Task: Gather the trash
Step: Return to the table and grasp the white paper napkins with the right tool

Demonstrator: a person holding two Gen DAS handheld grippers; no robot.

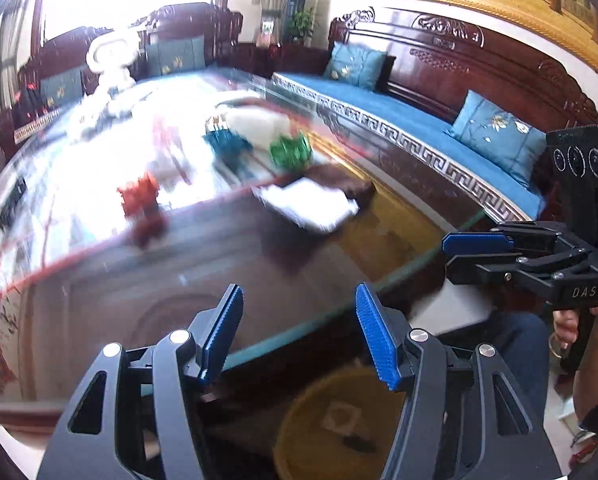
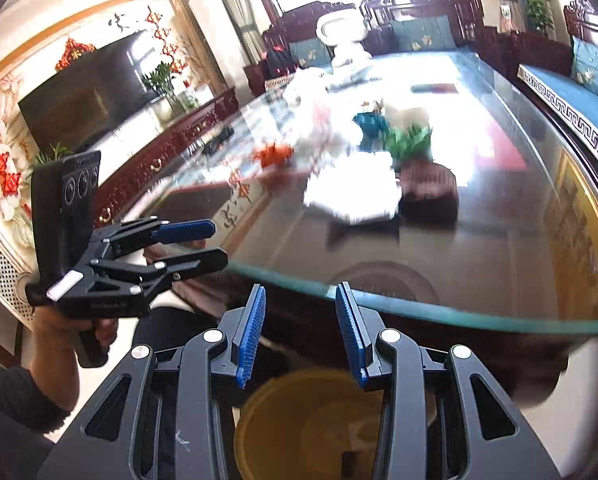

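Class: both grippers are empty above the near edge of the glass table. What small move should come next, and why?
Probably reach the left gripper forward to the white crumpled paper, the nearest litter on the glass table. Both it and the right gripper are open with nothing between the pads, and the yellow bin waits below the table edge. The red and green wrappers lie farther back.

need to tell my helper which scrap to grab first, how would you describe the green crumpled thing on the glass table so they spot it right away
Start at the long glass-topped table in front of the blue-cushioned wooden sofa. Near its middle lies a cluster of scraps around a flat white sheet of paper. The green crumpled wrapper sits just beyond that sheet, beside a teal wrapper; it is the only bright green, shiny piece there.
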